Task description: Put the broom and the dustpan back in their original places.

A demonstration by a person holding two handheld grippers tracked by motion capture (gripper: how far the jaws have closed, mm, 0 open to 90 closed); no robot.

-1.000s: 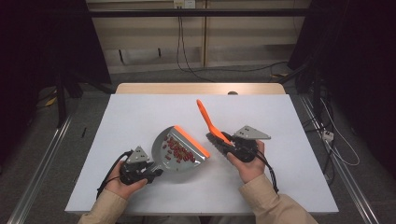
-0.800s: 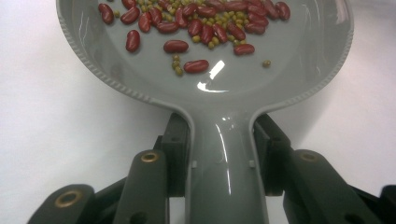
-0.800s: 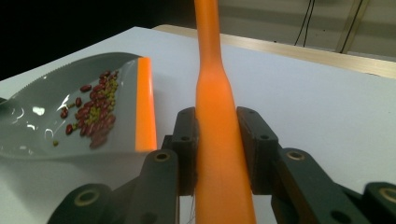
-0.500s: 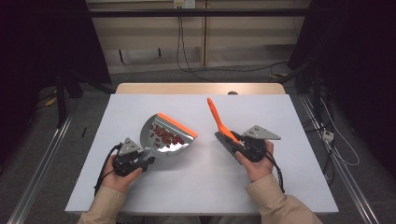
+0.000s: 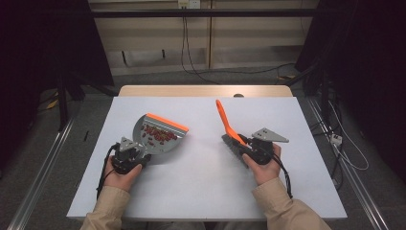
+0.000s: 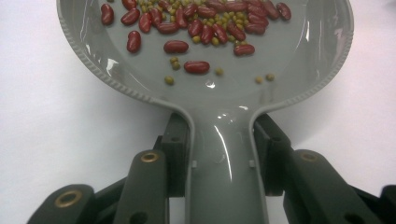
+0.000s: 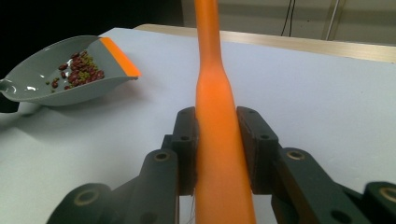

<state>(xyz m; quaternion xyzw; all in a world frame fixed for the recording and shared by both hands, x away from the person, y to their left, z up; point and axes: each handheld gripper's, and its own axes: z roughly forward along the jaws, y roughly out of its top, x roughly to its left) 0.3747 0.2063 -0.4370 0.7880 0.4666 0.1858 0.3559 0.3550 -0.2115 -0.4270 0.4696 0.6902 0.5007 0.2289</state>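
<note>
So the grey dustpan (image 5: 160,135) is gripped by its handle in the left gripper (image 5: 128,154), jaws clamped snug on both sides of the stem in the left gripper view, and it's seen over the left part of the white table (image 5: 201,182), with the orange lip (image 5: 167,122) pointed away from the person. A pile of red beans (image 6: 196,28) mixed with little green ones is gathered in the pan toward that lip. The orange brush (image 5: 225,122) is pinched by its handle in the right gripper (image 5: 249,149), jaws closed tight on it, with the handle stuck up and back and the dark bristle end (image 5: 233,146) down by the table. Pan and brush are kept well apart, with bare table between them. Compared with a second ago, a gap has been opened up: back then the pan's lip was right next to the brush, and since then the pan has been pulled off to the left while the brush has barely been shifted.
</note>
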